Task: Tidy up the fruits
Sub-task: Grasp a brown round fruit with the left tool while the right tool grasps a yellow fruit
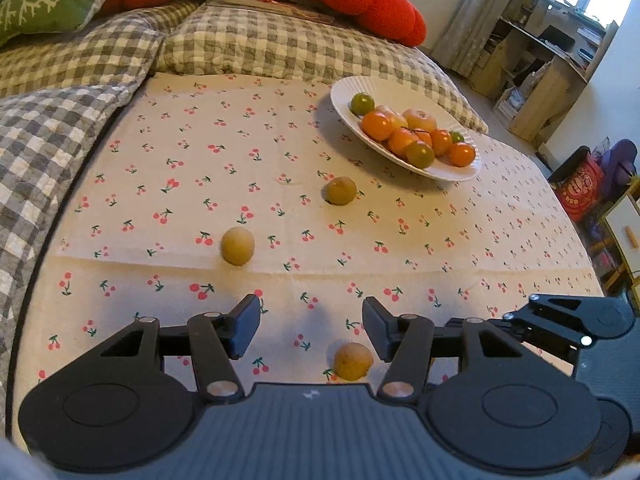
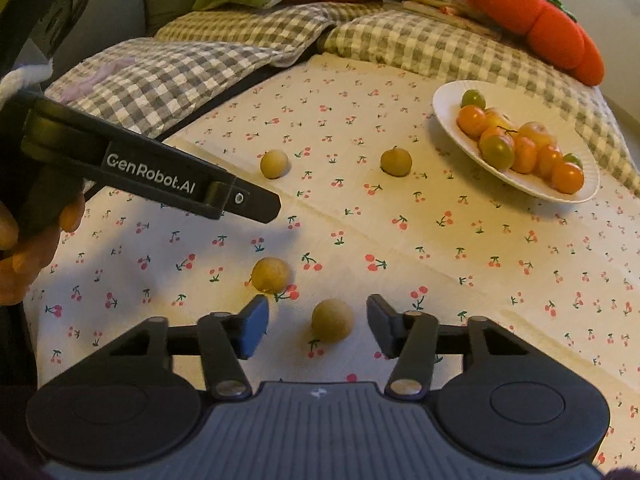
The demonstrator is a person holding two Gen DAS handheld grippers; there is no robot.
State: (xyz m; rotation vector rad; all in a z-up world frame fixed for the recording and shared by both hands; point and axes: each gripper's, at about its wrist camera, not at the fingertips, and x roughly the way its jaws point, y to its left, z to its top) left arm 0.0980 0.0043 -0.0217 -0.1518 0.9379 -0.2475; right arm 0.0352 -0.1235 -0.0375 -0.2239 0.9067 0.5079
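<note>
Four small round yellow-brown fruits lie loose on the cream cloth printed with red cherries (image 2: pixel 400 240). In the right wrist view the right gripper (image 2: pixel 318 326) hangs low over the cloth with its tongs spread wide, and the nearest loose fruit (image 2: pixel 332 320) sits on the cloth between the black fingertips, touching neither. A second loose fruit (image 2: pixel 271 275) lies just beyond the left-hand fingertip; two farther fruits (image 2: pixel 274 164) (image 2: pixel 396 162) rest toward the middle of the cloth, well apart.

The left gripper (image 1: pixel 311 326) is likewise spread and grips nothing; a loose fruit (image 1: pixel 353 361) lies on the cloth below its gap. Its black side bar reaches across the right wrist view above the second fruit.

The white ribbed plate (image 2: pixel 448 96) stands at the far right, heaped with orange and green round fruits (image 2: pixel 520 146). Behind it lie grey-checked quilted cushions (image 2: pixel 224 28) and a red tomato-shaped pillow (image 2: pixel 532 12).
</note>
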